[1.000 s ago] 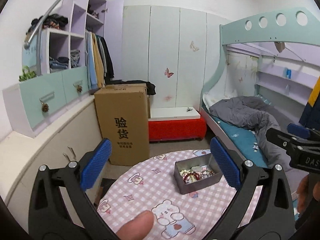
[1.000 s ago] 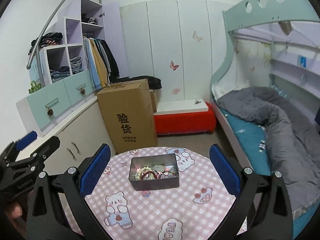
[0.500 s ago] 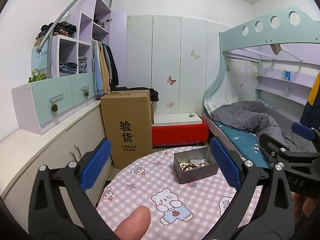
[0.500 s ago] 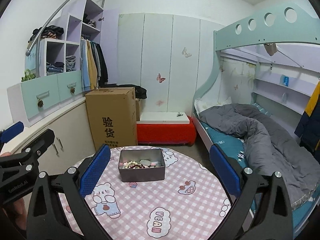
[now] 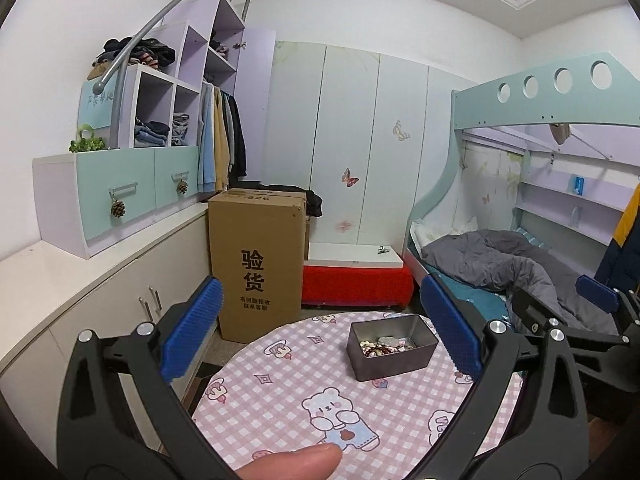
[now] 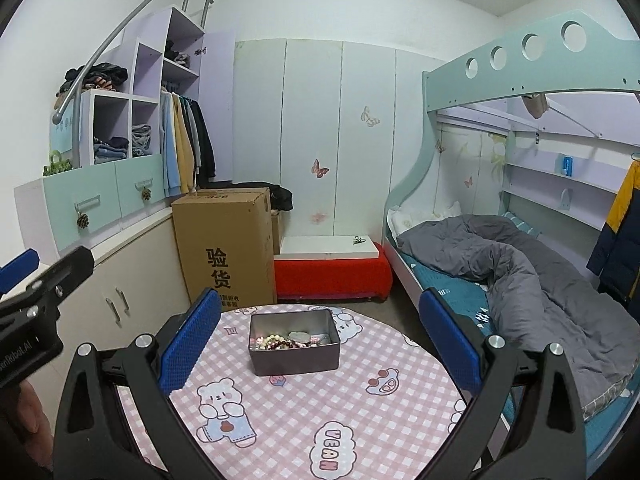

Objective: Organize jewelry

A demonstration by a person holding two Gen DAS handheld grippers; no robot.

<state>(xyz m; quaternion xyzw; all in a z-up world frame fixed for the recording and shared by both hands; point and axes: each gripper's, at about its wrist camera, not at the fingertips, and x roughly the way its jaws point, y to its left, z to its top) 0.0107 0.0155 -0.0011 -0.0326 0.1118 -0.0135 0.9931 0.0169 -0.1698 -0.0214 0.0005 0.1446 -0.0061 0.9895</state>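
left gripper [image 5: 320,336] jaws apart | right gripper [image 6: 320,338] jaws apart | tin [image 6: 294,354] beads jumbled, indistinct

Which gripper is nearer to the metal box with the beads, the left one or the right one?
Probably the right. The box lies ahead between the open fingers of the right gripper. From the left gripper, also open, it sits off to the right by one finger.

Black two-finger grippers with blue ribbed pads

The left gripper [image 5: 320,336] and the right gripper [image 6: 318,336] have black plastic frames with triangular cut-outs, silver screws at the finger joints and blue textured pads [image 5: 192,336]. White lettering marks the tool at the right view's left edge. A fingertip [image 5: 292,462] shows at bottom centre.
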